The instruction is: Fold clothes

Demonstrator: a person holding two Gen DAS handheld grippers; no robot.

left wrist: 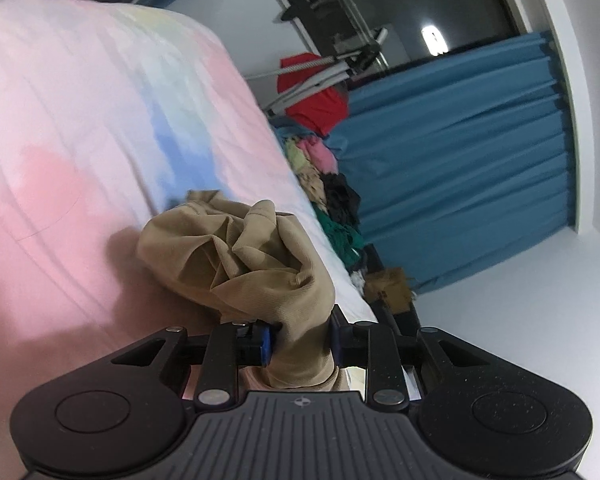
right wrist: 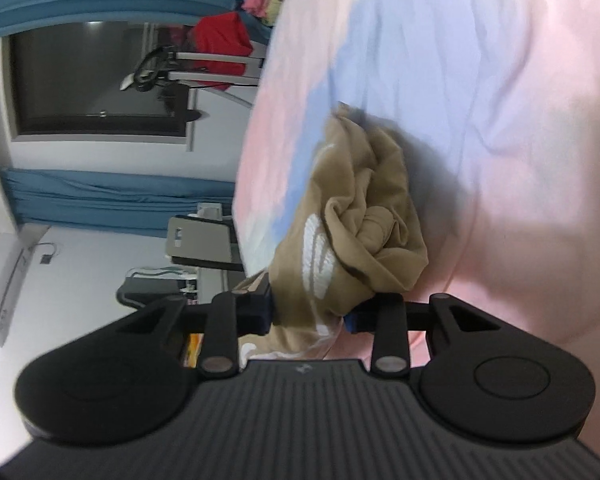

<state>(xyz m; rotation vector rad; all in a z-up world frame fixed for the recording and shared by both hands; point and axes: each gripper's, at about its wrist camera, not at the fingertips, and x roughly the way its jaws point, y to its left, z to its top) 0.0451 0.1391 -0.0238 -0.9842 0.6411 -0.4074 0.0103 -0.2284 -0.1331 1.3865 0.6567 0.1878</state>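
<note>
Clamped in the left gripper (left wrist: 300,344), a bunched fold of the tan garment (left wrist: 244,256), blue pads pressing it from both sides. Likewise pinched in the right gripper (right wrist: 308,316), another bunch of the same cloth, white print (right wrist: 316,264) showing on it. Crumpled and partly lifted over the bed sheet (left wrist: 80,140), pastel pink and blue. Farther off, a pile of clothes (left wrist: 328,184), a red item (left wrist: 316,96) on a rack, blue curtains (left wrist: 460,160).
</note>
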